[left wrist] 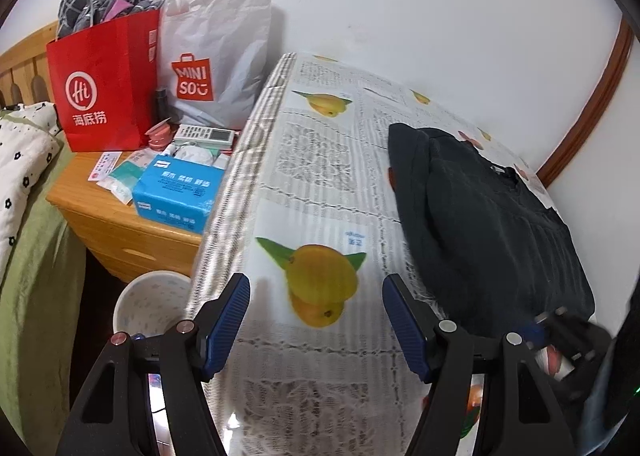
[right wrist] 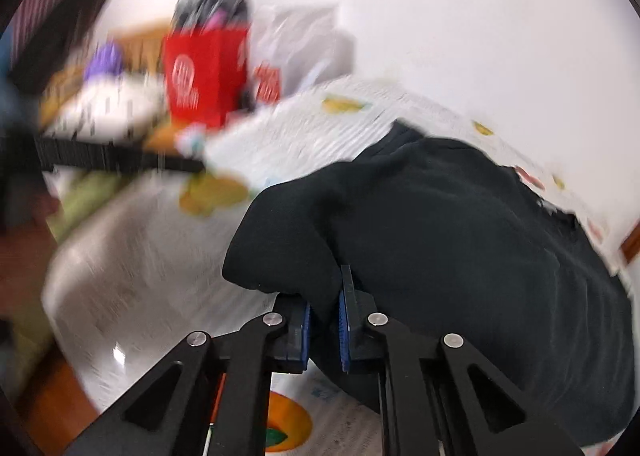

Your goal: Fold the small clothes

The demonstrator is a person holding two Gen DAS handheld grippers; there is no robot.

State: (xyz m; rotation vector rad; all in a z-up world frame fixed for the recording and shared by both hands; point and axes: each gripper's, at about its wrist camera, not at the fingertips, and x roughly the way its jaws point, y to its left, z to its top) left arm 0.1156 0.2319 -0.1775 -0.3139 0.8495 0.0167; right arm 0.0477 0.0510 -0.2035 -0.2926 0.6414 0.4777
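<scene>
Right gripper (right wrist: 325, 320): fingers nearly closed, clamping a fold of the dark garment (right wrist: 460, 240). Left gripper (left wrist: 316, 320): fingers spread wide, holding nothing, above the tablecloth (left wrist: 320, 184). Garment lies on the table's right side, long axis running near-to-far, toward the wall (left wrist: 400, 8).

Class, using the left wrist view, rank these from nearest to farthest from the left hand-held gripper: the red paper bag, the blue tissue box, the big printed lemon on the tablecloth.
From the left hand-held gripper:
1. Printed lemon, right between the open fingers, on the tablecloth.
2. Blue tissue box, up and left, on the wooden nightstand.
3. Red paper bag, farthest, at the nightstand's back by the wall.
</scene>
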